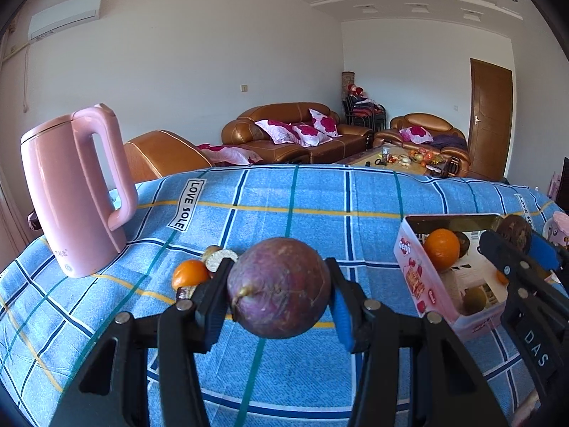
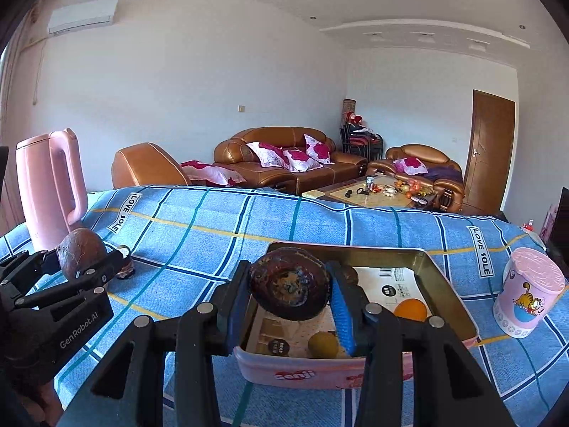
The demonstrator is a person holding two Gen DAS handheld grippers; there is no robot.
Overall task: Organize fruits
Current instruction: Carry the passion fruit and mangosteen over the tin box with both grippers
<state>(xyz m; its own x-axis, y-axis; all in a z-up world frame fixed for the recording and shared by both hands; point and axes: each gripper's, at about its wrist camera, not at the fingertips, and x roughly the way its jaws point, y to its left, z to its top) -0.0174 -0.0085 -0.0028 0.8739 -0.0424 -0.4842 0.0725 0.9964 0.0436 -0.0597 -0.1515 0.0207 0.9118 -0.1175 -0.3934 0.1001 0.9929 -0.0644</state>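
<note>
My left hand-held gripper is clamped on a round purple passion fruit, pads pressing its two sides, and it hangs above the blue checked cloth on the counter, well short of the pink tin box. My right hand-held gripper is closed on a darker, shrivelled passion fruit, which sits over the near end of the same box, where an orange and a small brownish fruit already lie. The round fruit is smooth and gripped only at its widest part, so I judge a tilt or a jolt could roll it out onto the cloth. The shrivelled one is soft; squeezing harder could split it. Letting it fall from this height could bounce it off the rim. More fruit waits near the pink kettle, close enough to be knocked.
</note>
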